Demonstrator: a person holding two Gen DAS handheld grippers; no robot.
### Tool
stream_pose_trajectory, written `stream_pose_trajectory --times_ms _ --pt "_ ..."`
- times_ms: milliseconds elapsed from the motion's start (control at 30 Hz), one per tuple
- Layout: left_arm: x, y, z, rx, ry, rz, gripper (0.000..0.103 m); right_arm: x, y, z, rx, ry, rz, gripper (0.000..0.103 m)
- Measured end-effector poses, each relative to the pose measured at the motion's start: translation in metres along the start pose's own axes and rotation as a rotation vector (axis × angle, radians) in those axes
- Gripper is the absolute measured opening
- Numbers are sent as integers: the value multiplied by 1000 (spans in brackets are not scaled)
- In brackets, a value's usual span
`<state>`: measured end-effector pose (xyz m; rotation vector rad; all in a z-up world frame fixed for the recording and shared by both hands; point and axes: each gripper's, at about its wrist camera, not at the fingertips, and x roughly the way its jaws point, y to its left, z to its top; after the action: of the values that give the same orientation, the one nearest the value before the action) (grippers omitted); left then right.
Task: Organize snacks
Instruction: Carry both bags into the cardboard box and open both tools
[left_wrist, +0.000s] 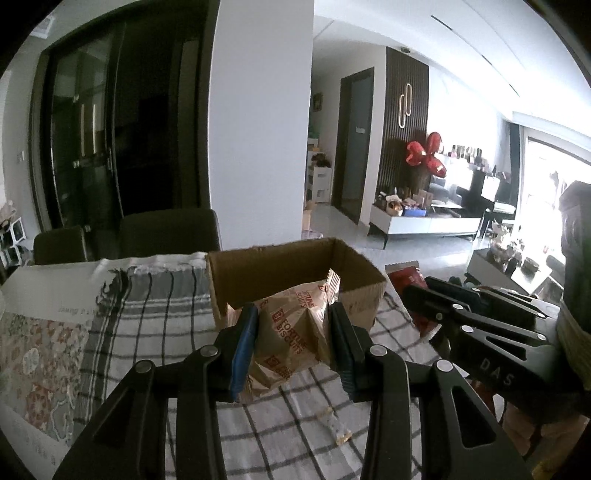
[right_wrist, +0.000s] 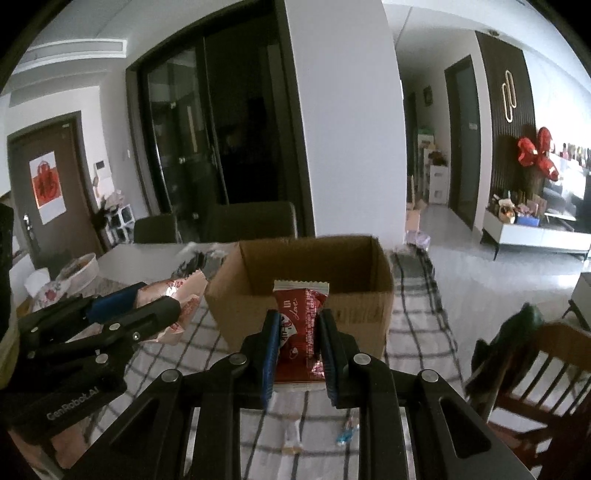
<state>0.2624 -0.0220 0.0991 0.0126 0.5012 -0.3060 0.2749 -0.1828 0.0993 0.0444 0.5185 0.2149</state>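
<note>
The open cardboard box (right_wrist: 310, 280) stands on the checked tablecloth (left_wrist: 155, 317) straight ahead of both grippers, its open top facing up and its near wall toward them; this is where the snacks look bound. The left gripper (left_wrist: 291, 343) is closed on a tan Fortune Biscuits packet (left_wrist: 291, 332), the crumpled bag pinched between the blue pads with its long axis running away toward the box, its far end already at or over the near rim. The right gripper (right_wrist: 297, 345) is clamped on a red snack packet (right_wrist: 299, 328), held upright with its crimped white top edge level with the box's near wall. Both packets lie just short of the opening, so the coming move is forward and slightly up over the rim; the left looks a touch nearer. A few small wrapped sweets (right_wrist: 345, 432) lie on the cloth below the right gripper, and dark chairs (right_wrist: 251, 221) stand beyond the table.
</note>
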Motion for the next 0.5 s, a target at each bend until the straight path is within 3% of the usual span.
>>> stream_pose_trajectory --times_ms 500 --pt "48 7 42 29 -28 31 39 45 -15 40 -2 -14 15 23"
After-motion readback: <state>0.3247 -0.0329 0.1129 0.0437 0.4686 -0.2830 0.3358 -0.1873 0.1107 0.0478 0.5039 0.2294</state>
